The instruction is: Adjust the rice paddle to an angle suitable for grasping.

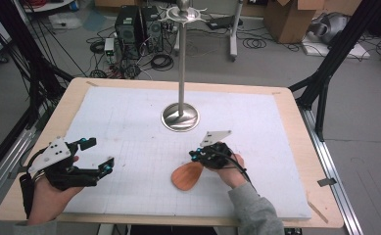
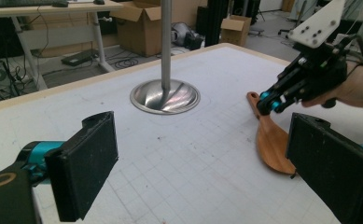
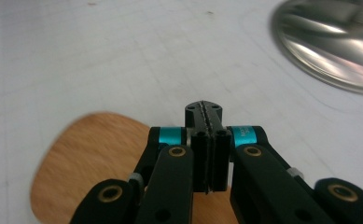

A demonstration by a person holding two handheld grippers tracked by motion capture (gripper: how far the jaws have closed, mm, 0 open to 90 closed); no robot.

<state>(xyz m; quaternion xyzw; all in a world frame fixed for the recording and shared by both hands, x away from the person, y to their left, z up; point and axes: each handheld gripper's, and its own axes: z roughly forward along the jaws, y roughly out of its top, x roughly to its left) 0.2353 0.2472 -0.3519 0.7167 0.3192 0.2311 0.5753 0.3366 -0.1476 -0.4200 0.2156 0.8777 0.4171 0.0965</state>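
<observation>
I am clenching my right gripper (image 1: 196,157) on the handle of the wooden spatula (image 1: 187,177), which is lying on the worktop (image 1: 129,147) near the steel stand (image 1: 180,116); my left gripper (image 1: 96,155) is resting released, well apart

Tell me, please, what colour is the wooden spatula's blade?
The spatula blade is reddish-brown wood, seen best in the high view.

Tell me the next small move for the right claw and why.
Probably lift the wooden spatula a little toward the metal stand. The right claw looks shut on its handle, the blade is low over the white mat, and the left claw waits open, apart.
</observation>
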